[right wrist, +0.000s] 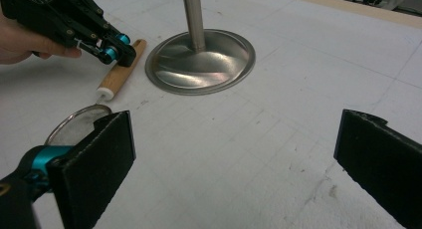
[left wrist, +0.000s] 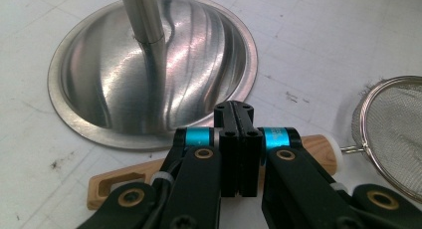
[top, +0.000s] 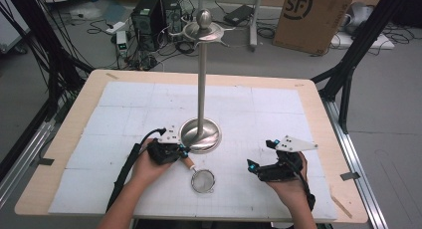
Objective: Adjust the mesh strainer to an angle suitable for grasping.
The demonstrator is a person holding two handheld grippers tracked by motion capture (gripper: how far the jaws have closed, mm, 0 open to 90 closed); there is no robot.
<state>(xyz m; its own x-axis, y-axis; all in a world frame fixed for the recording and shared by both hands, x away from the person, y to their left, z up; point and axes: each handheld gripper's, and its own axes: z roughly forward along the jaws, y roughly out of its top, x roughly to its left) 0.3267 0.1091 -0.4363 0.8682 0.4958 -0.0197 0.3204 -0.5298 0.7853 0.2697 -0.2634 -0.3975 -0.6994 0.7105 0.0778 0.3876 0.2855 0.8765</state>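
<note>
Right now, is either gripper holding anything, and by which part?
The left gripper is shut on the strainer, gripping its wooden handle about midway. The right gripper is open and holds nothing.

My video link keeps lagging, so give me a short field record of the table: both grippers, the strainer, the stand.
left gripper: shut on the wooden handle of the strainer
right gripper: open, nothing between its jaws, held apart from the strainer
strainer: lies flat on the white mat, mesh bowl toward the person, handle toward the stand
metal stand: upright, round base on the mat just beyond the handle
stand top: knob over a disc with hooks, nothing hanging from it
</note>
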